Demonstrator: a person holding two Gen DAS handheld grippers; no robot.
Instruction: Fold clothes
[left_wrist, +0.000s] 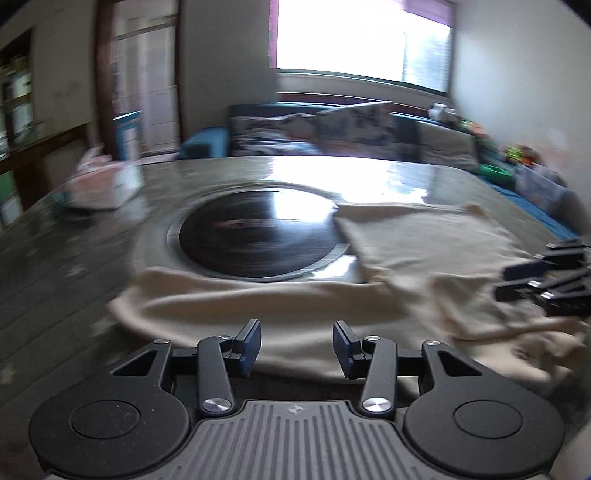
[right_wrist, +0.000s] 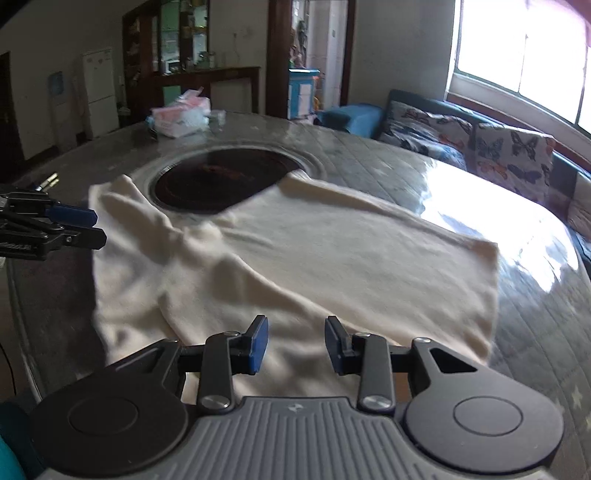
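A cream garment (right_wrist: 295, 258) lies spread on the round table, partly folded, one corner over the dark centre disc (right_wrist: 218, 181). In the left wrist view the same garment (left_wrist: 295, 302) stretches across the near table, blurred by motion. My left gripper (left_wrist: 297, 347) hovers open above the garment's near edge, nothing between its blue pads. My right gripper (right_wrist: 295, 345) is open too, above the near part of the cloth. Each gripper shows in the other view: the right gripper (left_wrist: 506, 282) at the right edge, the left gripper (right_wrist: 98, 227) at the left edge, fingers apart.
The grey quilted table cover (right_wrist: 517, 332) shines under window glare at the right. A pink and white tissue pack (right_wrist: 181, 116) sits at the table's far side. A sofa with butterfly cushions (right_wrist: 491, 147) stands behind the table.
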